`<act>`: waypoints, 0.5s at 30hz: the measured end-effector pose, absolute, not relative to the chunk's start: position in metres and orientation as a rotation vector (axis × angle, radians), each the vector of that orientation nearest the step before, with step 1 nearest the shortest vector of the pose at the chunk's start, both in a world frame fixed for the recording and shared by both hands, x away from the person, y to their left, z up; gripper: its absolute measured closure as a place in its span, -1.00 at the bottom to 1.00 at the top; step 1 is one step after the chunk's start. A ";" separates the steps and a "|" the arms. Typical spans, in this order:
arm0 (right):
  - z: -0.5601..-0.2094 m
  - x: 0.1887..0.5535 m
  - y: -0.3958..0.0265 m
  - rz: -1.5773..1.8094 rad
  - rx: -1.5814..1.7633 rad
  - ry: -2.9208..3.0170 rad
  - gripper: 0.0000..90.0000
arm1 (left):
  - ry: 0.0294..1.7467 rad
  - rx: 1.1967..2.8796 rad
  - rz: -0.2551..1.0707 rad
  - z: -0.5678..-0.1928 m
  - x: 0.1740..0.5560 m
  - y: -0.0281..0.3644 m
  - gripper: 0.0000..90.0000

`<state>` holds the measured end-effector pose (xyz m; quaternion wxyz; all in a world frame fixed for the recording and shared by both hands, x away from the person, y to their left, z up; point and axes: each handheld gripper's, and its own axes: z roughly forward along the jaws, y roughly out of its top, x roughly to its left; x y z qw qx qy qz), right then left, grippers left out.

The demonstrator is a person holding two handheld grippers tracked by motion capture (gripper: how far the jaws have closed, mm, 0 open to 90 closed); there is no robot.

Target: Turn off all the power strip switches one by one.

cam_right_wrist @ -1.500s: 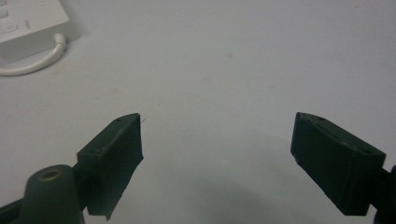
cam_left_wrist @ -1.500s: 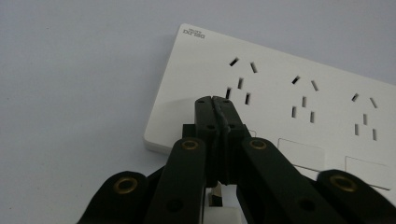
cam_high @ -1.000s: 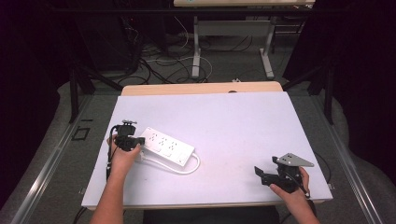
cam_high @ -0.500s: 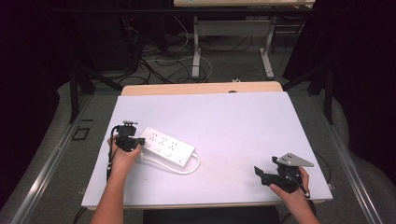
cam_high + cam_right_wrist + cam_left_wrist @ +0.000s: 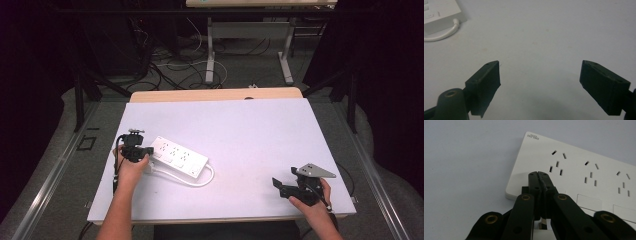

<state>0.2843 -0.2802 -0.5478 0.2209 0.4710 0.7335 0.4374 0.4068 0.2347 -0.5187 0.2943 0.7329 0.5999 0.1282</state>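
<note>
A white power strip (image 5: 180, 158) with several sockets lies flat on the left half of the table, and its white cable (image 5: 205, 181) loops along its near side. My left gripper (image 5: 146, 151) sits at the strip's left end. In the left gripper view its jaws are pressed together (image 5: 539, 173) just above the near corner of the power strip (image 5: 579, 170), and a small white piece shows low down behind the jaws. My right gripper (image 5: 280, 187) rests near the front right edge, open wide (image 5: 540, 72) over bare table. The power strip's end (image 5: 437, 13) and cable (image 5: 442, 36) lie far off.
The table top (image 5: 260, 130) is a pale sheet with a wooden strip (image 5: 215, 94) along its far edge. Beyond it are desk legs (image 5: 210, 55) and loose cables on the floor. Metal rails run along both sides of the table.
</note>
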 end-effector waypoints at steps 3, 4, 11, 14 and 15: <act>-0.547 0.283 -0.279 1.211 1.301 2.030 -0.64 | 1.588 1.958 0.333 -0.517 0.404 0.236 1.00; -0.547 0.283 -0.278 1.207 1.300 2.021 -0.64 | 1.585 1.955 0.331 -0.517 0.403 0.236 1.00; -0.546 0.282 -0.280 1.205 1.298 2.023 -0.64 | 1.579 1.940 0.317 -0.513 0.400 0.238 1.00; -0.546 0.282 -0.280 1.204 1.313 2.012 -0.64 | 1.581 1.928 0.330 -0.512 0.399 0.237 1.00; -0.546 0.282 -0.281 1.204 1.308 2.018 -0.64 | 1.575 1.929 0.328 -0.512 0.398 0.238 1.00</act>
